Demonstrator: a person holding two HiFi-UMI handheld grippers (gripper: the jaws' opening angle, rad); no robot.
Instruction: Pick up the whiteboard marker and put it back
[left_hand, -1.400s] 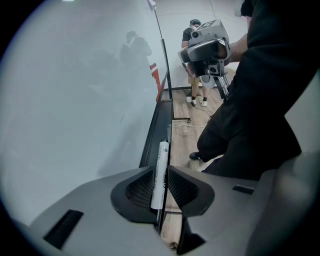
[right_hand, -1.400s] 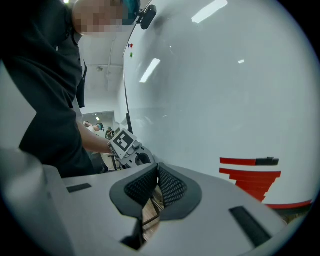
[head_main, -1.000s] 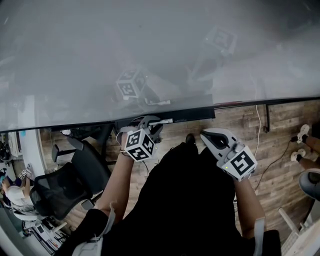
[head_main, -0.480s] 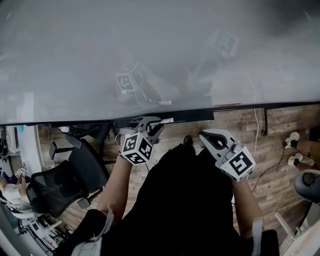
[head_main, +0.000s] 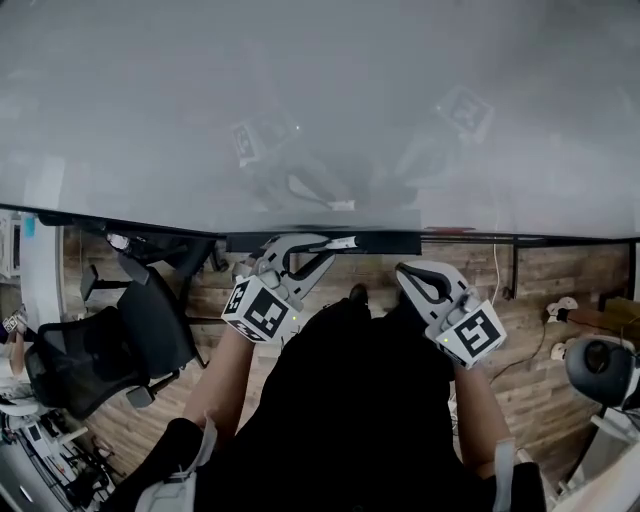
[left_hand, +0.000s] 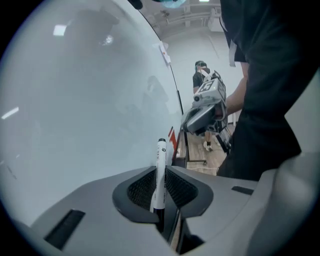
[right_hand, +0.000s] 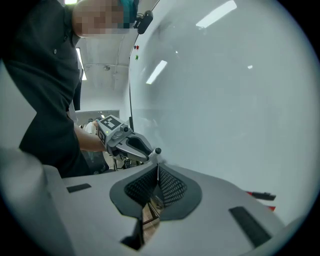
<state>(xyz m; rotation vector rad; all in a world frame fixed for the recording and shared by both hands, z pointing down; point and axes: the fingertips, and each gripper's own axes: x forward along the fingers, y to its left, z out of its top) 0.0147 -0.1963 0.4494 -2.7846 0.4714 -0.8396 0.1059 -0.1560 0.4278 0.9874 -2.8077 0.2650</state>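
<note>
Whiteboard marker (left_hand: 160, 172) is clamped in your left tool (head_main: 318, 247), with the pads pressing on both sides of the barrel. In the left gripper view its long axis runs straight along the jaws. The white barrel with its black end sticks out well past the fingertips and away from the camera, and the dark rear end is buried back between the pads. In the head view the marker (head_main: 337, 243) points to picture right, roughly level and roughly parallel to the dark ledge (head_main: 385, 243) under the whiteboard (head_main: 300, 100). It sits just at the ledge's front edge, and I can't tell whether it touches. The jaws are only part closed, stopped by the barrel's width. The free end is near the board face but shows no clear contact with it. Your right tool (right_hand: 158, 169) has its jaws closed tip to tip with nothing between the pads; only wood floor (head_main: 545, 290) shows through the gap behind them. In the head view the right tool (head_main: 408, 270) is beside the left one, apart from it and just below the ledge, aimed toward the board. The right gripper view shows the left tool (right_hand: 145, 150) from the side, with the marker's black end (right_hand: 157, 150) poking out toward the board.
</note>
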